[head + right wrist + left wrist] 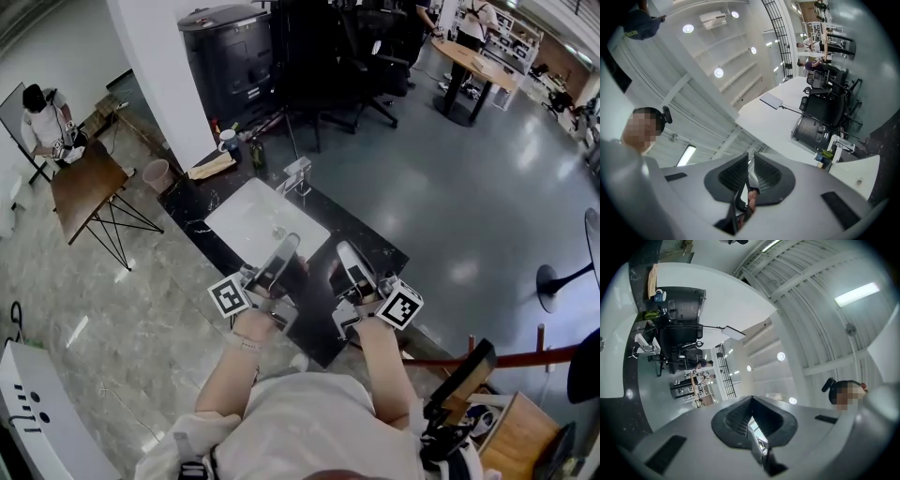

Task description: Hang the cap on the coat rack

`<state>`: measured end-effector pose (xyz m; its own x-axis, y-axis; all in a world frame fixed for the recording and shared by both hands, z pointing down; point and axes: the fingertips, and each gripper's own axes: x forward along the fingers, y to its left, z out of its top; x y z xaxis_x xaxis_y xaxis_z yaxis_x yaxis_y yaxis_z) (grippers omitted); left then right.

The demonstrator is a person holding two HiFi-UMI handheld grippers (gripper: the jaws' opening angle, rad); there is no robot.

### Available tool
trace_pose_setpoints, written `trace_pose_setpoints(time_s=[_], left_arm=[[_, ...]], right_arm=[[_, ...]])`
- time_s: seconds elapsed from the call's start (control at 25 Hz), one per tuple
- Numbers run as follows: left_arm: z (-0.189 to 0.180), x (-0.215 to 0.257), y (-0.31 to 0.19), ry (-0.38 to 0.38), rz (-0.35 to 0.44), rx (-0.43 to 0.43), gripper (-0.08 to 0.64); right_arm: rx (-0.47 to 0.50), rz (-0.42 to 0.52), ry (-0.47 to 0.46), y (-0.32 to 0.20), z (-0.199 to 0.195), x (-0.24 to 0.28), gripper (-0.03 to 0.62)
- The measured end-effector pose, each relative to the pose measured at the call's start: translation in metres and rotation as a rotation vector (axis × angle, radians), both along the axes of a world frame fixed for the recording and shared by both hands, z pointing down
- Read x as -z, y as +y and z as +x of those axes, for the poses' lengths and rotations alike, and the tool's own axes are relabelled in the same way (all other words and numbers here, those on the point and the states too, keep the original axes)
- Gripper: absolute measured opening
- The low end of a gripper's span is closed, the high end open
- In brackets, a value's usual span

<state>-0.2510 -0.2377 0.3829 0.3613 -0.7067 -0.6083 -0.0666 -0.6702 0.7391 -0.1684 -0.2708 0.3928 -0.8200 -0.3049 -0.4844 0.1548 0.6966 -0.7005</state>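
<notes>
A dark cap (pixel 641 22) with yellow lettering shows at the top left edge of the right gripper view, high above the person's head; what carries it is hidden. In the head view no cap shows. Both grippers are held close to the person's chest, above a black counter (pixel 375 246), and point up and away. The left gripper (pixel 289 242) (pixel 751 399) is shut, its dark ribbed pads meeting at the tip with nothing between them. The right gripper (pixel 345 249) (pixel 750 157) is also shut and empty, with only a thin slit between its pads.
A white sink basin (pixel 246 214) with a tap (pixel 296 174) lies in the counter under the grippers. Bottles and a cup (pixel 228 141) stand at its far end. Black office chairs (pixel 347 56) stand behind. A wooden table (pixel 86 184) is at left, a wooden stand (pixel 511 427) at lower right.
</notes>
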Motion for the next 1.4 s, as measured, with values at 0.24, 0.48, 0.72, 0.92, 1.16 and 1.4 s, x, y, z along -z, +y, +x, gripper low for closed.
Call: trace_pose_setpoints(time_s=[0.24, 0.48, 0.72, 0.92, 1.16, 1.4], left_arm=[[-0.002, -0.002, -0.001, 0.005, 0.001, 0.005, 0.009], [-0.001, -0.003, 0.000, 0.003, 0.002, 0.003, 0.009], [-0.001, -0.003, 0.001, 0.000, 0.003, 0.004, 0.009], [-0.001, -0.005, 0.000, 0.004, -0.004, 0.004, 0.009], [0.001, -0.005, 0.000, 0.006, -0.011, -0.010, 0.009], [0.001, -0.002, 0.002, 0.012, 0.010, -0.018, 0.009]], right_arm=[[-0.003, -0.001, 0.008, -0.001, 0.000, -0.003, 0.052], [0.002, -0.009, 0.013, -0.001, -0.001, -0.005, 0.052], [-0.007, -0.049, 0.002, -0.005, 0.001, -0.010, 0.038], [0.005, -0.049, 0.007, -0.003, -0.001, -0.011, 0.038], [0.006, -0.048, 0.012, -0.003, -0.001, -0.010, 0.038], [0.008, -0.042, 0.017, -0.002, -0.002, -0.011, 0.038]])
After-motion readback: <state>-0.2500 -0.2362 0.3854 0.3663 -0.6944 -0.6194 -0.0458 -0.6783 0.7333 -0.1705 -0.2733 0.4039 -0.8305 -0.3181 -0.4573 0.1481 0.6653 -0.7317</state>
